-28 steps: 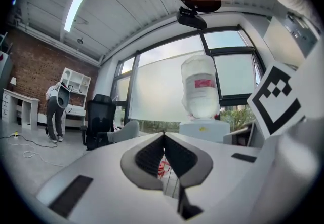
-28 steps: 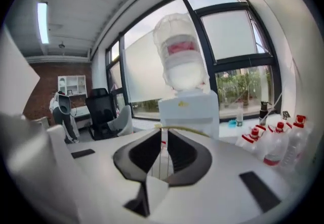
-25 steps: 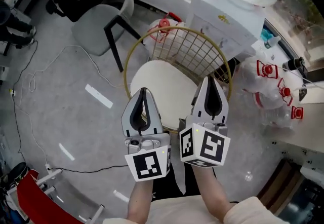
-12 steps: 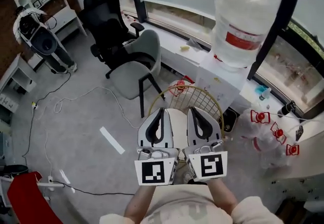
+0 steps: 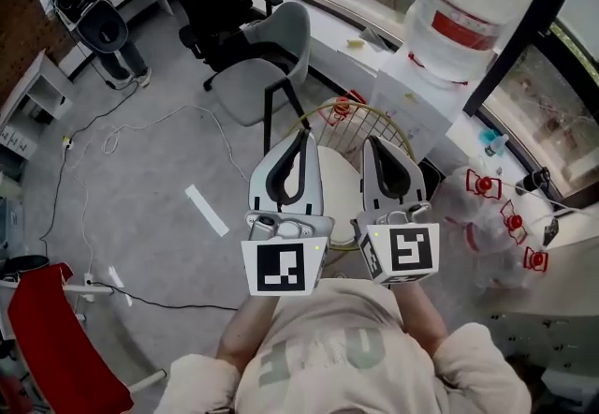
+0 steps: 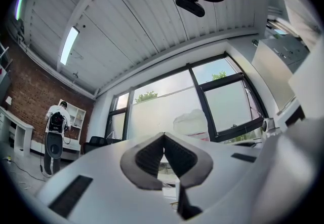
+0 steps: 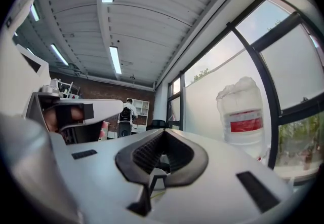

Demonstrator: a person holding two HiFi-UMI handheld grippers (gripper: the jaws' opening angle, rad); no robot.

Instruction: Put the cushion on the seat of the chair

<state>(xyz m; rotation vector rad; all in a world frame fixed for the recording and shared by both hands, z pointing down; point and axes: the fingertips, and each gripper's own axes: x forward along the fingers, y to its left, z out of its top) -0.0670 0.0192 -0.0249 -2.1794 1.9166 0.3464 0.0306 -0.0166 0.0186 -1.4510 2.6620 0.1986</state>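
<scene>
Pointing level — left gripper [image 5: 301, 136], right gripper [image 5: 374, 142] — jaws together.

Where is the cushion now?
In the head view the cushion lies on the seat of the gold wire chair, between the left gripper and right gripper.

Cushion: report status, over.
Left gripper and right gripper shut, empty, held up. Cushion lies on the wire chair seat, partly hidden behind the grippers. Nothing on the cushion's visible part.
</scene>
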